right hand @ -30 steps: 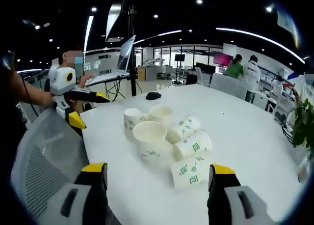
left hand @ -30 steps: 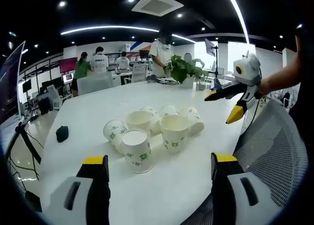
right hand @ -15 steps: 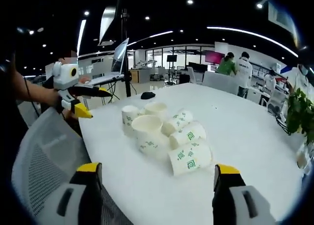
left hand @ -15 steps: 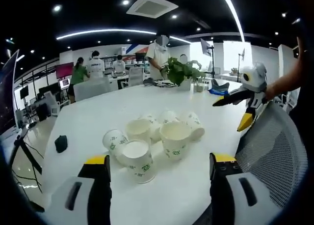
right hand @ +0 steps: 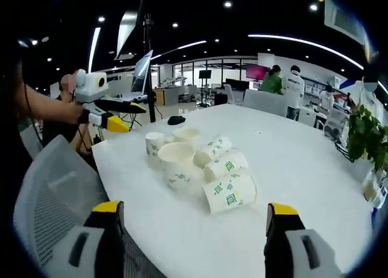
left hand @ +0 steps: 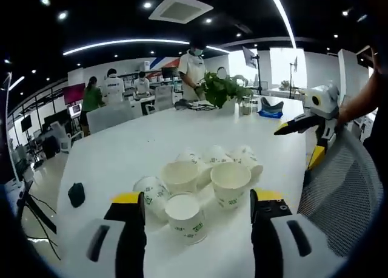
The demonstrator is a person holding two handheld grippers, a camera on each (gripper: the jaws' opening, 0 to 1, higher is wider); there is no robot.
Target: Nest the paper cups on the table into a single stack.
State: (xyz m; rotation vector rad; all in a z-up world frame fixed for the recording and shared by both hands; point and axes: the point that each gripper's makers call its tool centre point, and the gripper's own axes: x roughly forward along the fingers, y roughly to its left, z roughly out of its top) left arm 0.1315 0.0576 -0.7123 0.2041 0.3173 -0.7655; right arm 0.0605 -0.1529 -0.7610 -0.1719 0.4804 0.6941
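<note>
White round office table (left hand: 121, 144) carries clustered white paper cups with green logos (left hand: 206, 181), several toppled. Left gripper (left hand: 197, 214) and right gripper (right hand: 188, 226) hover wide apart; a careless nudge could roll cups off.

White paper cups (right hand: 200, 166) printed with green logos sit on a white table (right hand: 303, 169) between yellow-tipped grey gripper jaws, a grey mesh chair (right hand: 48, 199) alongside.
</note>
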